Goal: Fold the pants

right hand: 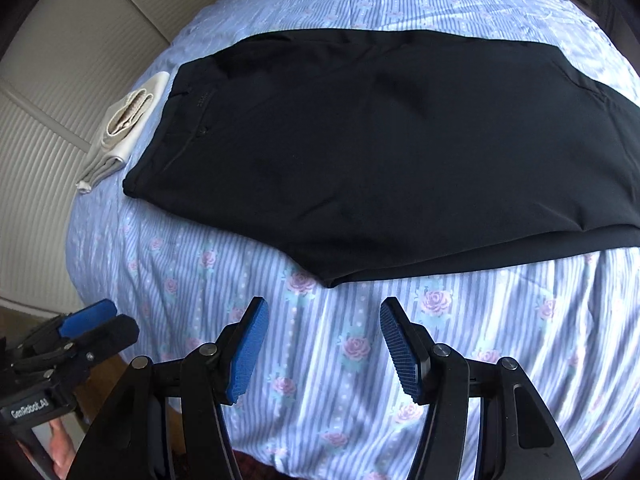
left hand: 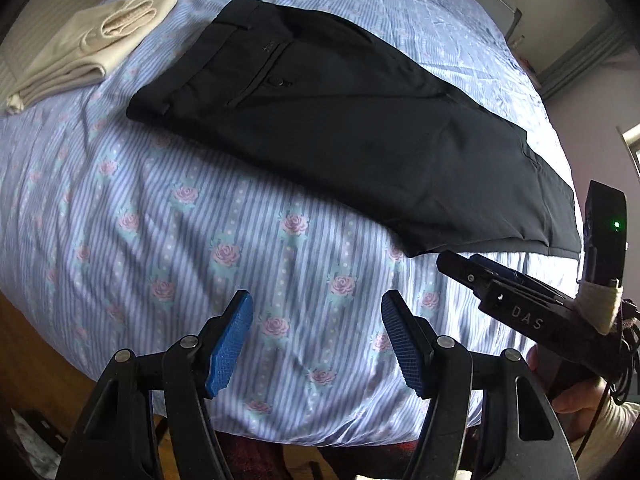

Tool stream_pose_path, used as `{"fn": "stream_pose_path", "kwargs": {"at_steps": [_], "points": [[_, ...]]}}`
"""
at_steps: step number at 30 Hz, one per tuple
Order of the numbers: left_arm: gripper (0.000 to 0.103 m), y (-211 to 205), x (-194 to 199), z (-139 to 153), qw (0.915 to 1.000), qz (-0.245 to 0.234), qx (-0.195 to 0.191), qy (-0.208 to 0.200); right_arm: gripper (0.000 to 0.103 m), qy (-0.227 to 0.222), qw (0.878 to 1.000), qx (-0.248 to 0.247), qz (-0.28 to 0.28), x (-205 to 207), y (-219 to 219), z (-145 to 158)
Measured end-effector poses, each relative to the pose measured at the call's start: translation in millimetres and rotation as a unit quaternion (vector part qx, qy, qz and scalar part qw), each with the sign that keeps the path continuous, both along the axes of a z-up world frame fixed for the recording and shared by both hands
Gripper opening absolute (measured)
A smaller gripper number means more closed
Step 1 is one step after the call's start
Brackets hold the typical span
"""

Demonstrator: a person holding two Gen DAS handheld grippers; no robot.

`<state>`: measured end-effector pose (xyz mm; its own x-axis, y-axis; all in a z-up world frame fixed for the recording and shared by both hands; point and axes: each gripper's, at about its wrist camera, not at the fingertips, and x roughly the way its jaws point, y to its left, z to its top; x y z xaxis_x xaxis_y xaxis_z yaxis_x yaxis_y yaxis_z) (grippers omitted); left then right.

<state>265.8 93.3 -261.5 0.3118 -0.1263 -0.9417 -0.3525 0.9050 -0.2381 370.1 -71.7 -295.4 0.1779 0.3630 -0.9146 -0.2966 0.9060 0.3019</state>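
Black pants [left hand: 320, 120] lie flat on the bed, folded lengthwise, waistband to the left with a buttoned back pocket up. They also fill the middle of the right wrist view [right hand: 400, 152]. My left gripper [left hand: 316, 340] is open and empty, hovering over the sheet in front of the pants' near edge. My right gripper [right hand: 324, 344] is open and empty, just short of the pants' near corner. The right gripper shows at the right of the left wrist view [left hand: 472, 268]. The left gripper shows at the lower left of the right wrist view [right hand: 96, 320].
The bed has a blue striped sheet with pink roses [left hand: 160, 240]. A folded cream garment [left hand: 92, 40] lies at the far left of the bed, also in the right wrist view [right hand: 124, 128]. A white panelled wall [right hand: 60, 100] stands left of the bed.
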Motion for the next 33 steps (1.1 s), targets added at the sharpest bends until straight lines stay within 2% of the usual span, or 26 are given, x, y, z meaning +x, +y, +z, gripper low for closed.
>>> {"fn": "stream_pose_path", "kwargs": {"at_steps": [6, 9, 12, 14, 16, 22, 23, 25, 26, 28, 31, 33], "points": [[0.066, -11.8, -12.3, 3.9, 0.9987, 0.05, 0.01, 0.0, 0.06, 0.015, 1.0, 0.013, 0.005, 30.8, -7.6, -24.0], [0.066, -15.2, -13.1, 9.3, 0.9978, 0.064, 0.017, -0.001, 0.06, 0.056, 0.998, 0.028, 0.007, 42.8, -10.6, -38.3], [0.066, -18.2, -13.1, 15.6, 0.9968, 0.076, 0.023, -0.006, 0.059, 0.019, 0.999, 0.03, 0.032, 45.7, -3.1, -24.0], [0.066, -21.1, -11.0, 17.4, 0.9965, 0.079, 0.027, -0.005, 0.059, -0.026, 0.996, 0.054, 0.066, 42.8, 8.3, -4.0], [0.066, -23.9, -8.3, 18.4, 0.9965, 0.078, 0.03, -0.001, 0.059, -0.055, 0.992, 0.049, 0.1, 40.1, 22.2, 1.4], [0.066, -33.2, -3.7, 20.7, 0.9966, 0.07, 0.043, 0.008, 0.058, -0.015, 0.99, 0.025, 0.137, 43.2, 39.7, -36.0], [0.066, -33.2, -3.6, 20.9, 0.9965, 0.072, 0.042, 0.01, 0.053, -0.009, 0.991, 0.022, 0.135, 43.6, 39.4, -40.8], [0.066, -33.0, -4.0, 22.3, 0.9964, 0.074, 0.04, 0.01, 0.038, -0.007, 0.991, 0.013, 0.137, 41.4, 36.5, -40.9], [0.066, -32.4, -4.4, 23.0, 0.9962, 0.076, 0.041, 0.01, 0.026, -0.008, 0.99, 0.016, 0.138, 40.1, 34.5, -38.7], [0.066, -30.0, -6.4, 25.2, 0.9959, 0.08, 0.041, 0.009, 0.015, -0.01, 0.99, 0.022, 0.138, 36.2, 33.1, -26.7], [0.066, -24.1, -9.5, 28.7, 0.9947, 0.091, 0.046, 0.012, 0.011, -0.017, 0.988, 0.045, 0.15, 19.7, 29.1, -2.1], [0.066, -19.1, -10.2, 30.0, 0.9945, 0.094, 0.043, 0.014, 0.01, -0.027, 0.984, 0.022, 0.176, 7.6, 33.1, -3.9]]}}
